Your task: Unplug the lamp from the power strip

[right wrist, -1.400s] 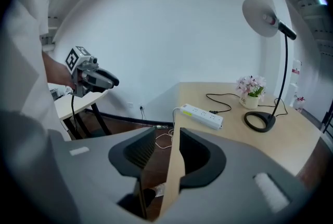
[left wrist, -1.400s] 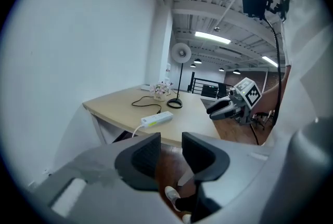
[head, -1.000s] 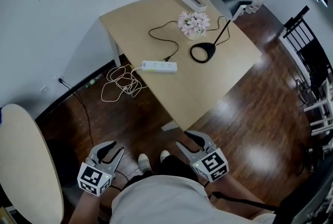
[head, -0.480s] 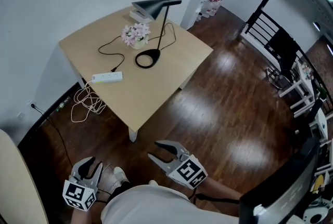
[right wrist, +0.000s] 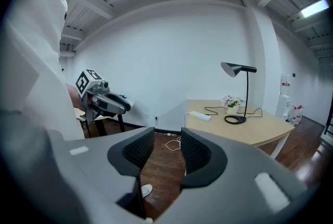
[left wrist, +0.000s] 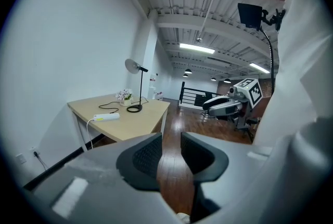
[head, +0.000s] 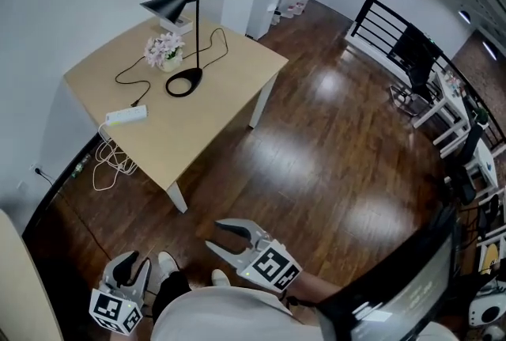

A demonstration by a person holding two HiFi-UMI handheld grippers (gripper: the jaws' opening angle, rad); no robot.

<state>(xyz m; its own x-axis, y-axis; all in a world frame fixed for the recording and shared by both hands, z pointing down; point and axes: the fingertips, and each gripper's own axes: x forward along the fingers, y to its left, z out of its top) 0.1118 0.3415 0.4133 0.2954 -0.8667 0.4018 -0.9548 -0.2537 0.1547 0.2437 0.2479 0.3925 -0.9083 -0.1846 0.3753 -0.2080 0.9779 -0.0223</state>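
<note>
1. The lamp [head: 184, 81] stands on the table [head: 213, 114], far ahead of both my claws and off to the left in the head view.
2. It is black, with a round foot, a thin pole and a pointed shade on top.
3. Its black cord [head: 125, 77] runs in a loop over the table top to the power strip [head: 126, 115].
4. The cord's end meets the near end of the strip.
5. The white power strip lies flat near the table's edge, well apart from my claws.
6. A white cable [head: 107, 169] hangs from the strip and lies in loops on the floor under that edge.
7. A small pot of pink flowers [head: 164, 51] sits just beside the lamp's foot.
8. My left claw [head: 136, 264] is low by my body, over the dark wood floor [head: 332, 165].
9. Its jaws stand apart and hold nothing; I see only floor between them.
10. From this claw, the table is ahead and to the left.
11. My right claw [head: 215, 236] is also low by my body, a bit closer to the table than the left one.
12. Its jaws stand apart too, with nothing in them.
13. From this claw, the table is ahead and to the right.
14. My white shoes [head: 168, 262] show between the two claws.
15. A black railing [head: 387, 23] stands far off, ahead and to the right of both claws.
</note>
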